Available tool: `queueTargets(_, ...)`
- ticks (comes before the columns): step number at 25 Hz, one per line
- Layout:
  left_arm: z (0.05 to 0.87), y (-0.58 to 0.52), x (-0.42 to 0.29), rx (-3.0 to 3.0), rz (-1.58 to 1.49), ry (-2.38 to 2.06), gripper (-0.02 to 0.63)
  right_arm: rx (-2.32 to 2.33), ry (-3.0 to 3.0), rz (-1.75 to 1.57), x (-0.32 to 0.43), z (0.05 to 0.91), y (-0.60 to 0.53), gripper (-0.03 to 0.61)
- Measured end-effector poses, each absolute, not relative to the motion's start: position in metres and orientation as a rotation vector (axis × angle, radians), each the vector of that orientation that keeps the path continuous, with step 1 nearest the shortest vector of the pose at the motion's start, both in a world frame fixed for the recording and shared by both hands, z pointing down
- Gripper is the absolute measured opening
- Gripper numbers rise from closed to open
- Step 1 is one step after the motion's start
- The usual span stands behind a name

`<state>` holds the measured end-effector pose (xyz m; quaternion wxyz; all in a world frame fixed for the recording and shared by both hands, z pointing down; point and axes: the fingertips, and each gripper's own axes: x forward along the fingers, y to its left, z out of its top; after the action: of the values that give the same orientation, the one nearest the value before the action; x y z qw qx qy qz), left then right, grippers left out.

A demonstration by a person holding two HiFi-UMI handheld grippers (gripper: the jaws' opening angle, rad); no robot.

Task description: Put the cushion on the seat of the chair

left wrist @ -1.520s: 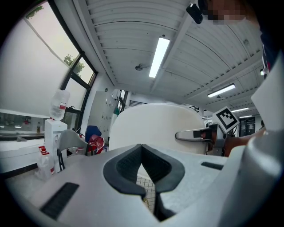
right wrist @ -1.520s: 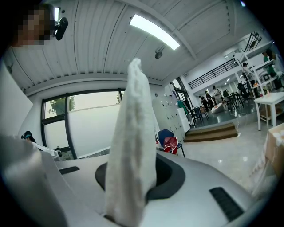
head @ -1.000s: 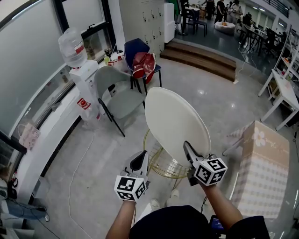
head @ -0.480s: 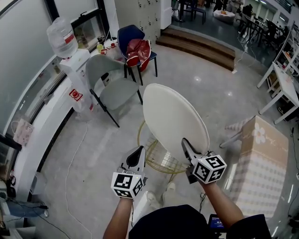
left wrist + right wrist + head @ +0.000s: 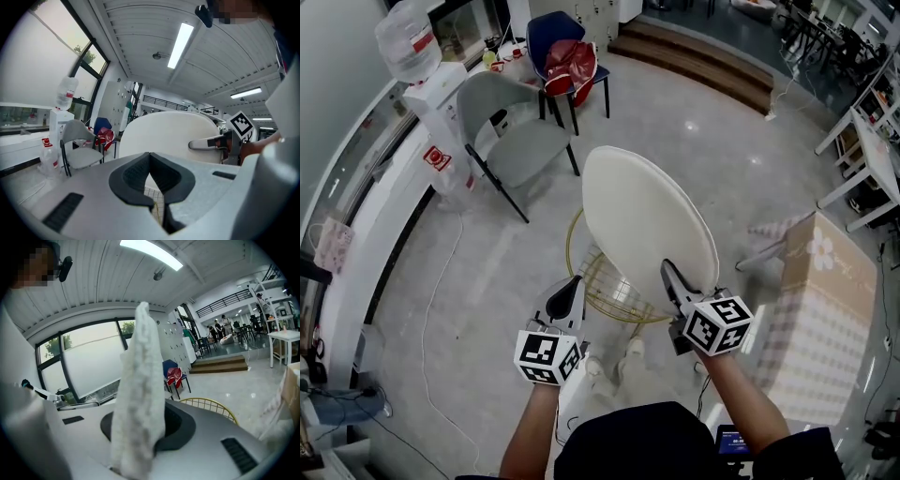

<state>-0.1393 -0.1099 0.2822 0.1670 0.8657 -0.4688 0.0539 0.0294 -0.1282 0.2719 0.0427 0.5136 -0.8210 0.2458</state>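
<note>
Cushion [image 5: 645, 220]: white, round, frame centre, tilted, above gold wire chair [image 5: 578, 277]; not yet on seat. Right gripper [image 5: 673, 281]: jaws clamped on cushion's near edge. Left gripper [image 5: 566, 294], lower left: jaw tips touching, empty. Likely left to do: lower cushion, lay flat on seat, release. Nothing seen blocking seat. Grey chair [image 5: 502, 131] and water dispenser [image 5: 422, 89] upper left; patterned box [image 5: 825, 309] right, all apart.

The place looks like a large open office: a polished grey floor [image 5: 694, 159], a water dispenser [image 5: 431, 112] beside big windows [image 5: 89, 362], tall lockers [image 5: 176, 345], white desks [image 5: 872, 159], wide steps [image 5: 703, 56] to an area with more tables, and strip lights [image 5: 180, 42] on the ceiling
</note>
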Motion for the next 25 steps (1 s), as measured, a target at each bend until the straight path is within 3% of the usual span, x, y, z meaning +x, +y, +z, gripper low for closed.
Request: queueTargets(25,0.410,-0.091,-0.112,2.328,0.336,-1.209,0.005,1.507,-2.320,0.991,0.044,0.411,-0.106,0.067)
